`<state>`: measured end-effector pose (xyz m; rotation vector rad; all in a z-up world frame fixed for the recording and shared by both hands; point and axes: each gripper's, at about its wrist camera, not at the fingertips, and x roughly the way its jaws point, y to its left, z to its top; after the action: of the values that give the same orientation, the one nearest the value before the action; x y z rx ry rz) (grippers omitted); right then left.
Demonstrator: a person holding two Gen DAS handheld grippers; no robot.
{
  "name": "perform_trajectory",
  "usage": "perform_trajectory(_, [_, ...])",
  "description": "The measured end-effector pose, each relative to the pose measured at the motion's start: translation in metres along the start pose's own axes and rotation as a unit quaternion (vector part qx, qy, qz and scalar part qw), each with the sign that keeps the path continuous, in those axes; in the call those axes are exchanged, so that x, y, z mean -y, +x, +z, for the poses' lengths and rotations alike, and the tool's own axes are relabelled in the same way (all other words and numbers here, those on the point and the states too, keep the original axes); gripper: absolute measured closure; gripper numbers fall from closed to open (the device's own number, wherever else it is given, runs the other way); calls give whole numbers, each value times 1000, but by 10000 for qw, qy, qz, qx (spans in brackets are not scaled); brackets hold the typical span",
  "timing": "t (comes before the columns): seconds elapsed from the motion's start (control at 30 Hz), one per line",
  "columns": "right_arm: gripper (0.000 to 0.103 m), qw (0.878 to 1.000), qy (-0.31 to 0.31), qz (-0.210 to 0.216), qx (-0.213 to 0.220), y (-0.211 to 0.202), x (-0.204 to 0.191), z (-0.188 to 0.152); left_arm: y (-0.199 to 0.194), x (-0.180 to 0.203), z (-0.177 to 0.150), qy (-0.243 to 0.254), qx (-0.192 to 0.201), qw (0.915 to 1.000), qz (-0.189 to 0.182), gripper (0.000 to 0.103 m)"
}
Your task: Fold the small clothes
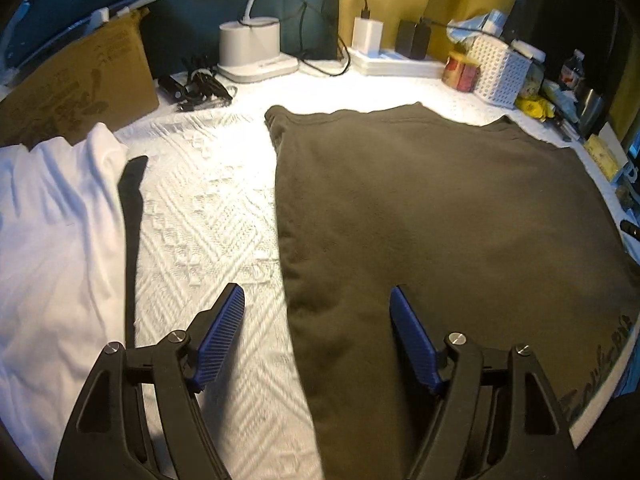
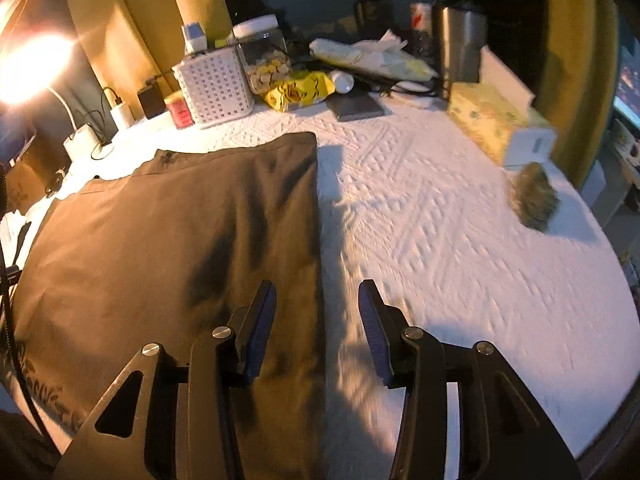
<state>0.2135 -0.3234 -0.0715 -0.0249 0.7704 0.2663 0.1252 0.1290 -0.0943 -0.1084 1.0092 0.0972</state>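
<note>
White quilted bedding [image 1: 208, 216] with a raised diamond pattern is covering the work surface, and a dark olive garment [image 1: 440, 216] is lying flat across its middle, both side edges folded in straight. From the left wrist view, the left gripper [image 1: 318, 338] is hanging above the garment's left folded edge, its blue ribbed pads standing wide apart with nothing pinched between them; one pad is sitting over the bedding and the other over the olive cloth. A white garment [image 1: 52, 232] is lying off to the left, a narrow black strip running along its inner edge, and a cardboard box [image 1: 80, 84] is standing behind it. From the right wrist view, the right gripper [image 2: 318, 332] is hovering over the garment's right folded edge [image 2: 316, 216], its jaws partly open and gripping nothing. A white perforated basket [image 2: 216, 84], a clear jar [image 2: 262, 56], a steel tumbler [image 2: 460, 44] and a tissue box [image 2: 496, 124] are crowding the far side, while a small folded greenish bundle [image 2: 534, 196] is resting on the bedding to the right, well apart from the olive garment
</note>
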Motion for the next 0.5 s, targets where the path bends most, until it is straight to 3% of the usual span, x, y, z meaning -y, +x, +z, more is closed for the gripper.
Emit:
perform_trajectory(0.13, [59,9997,-145,57,-209,22,-2,14,4,3,6,214,49,9996,173,58])
perform_trajectory(0.17, [64,9995,-200,69,-239,25,-4,16,4,2,7,232,57,9996,153,66])
perform_trajectory(0.23, [79,9987,-366,92,-354,34,-10,19,5,0,10,203,24,9998,49,95])
perform_trajectory(0.27, [90,9983,-483,52,-333,36,-14,20,6,0,11,209,16,9998,40,99])
perform_trajectory(0.33, [97,9976,-602,75,-348,38,-18,22,6,0,12,218,64,9997,129,99])
perform_trajectory(0.43, [98,9974,-659,-79,-282,40,-20,25,4,-4,18,122,233,9991,321,100])
perform_trajectory(0.5, [98,9983,-523,-150,-221,39,-15,29,10,-8,20,133,87,9994,296,100])
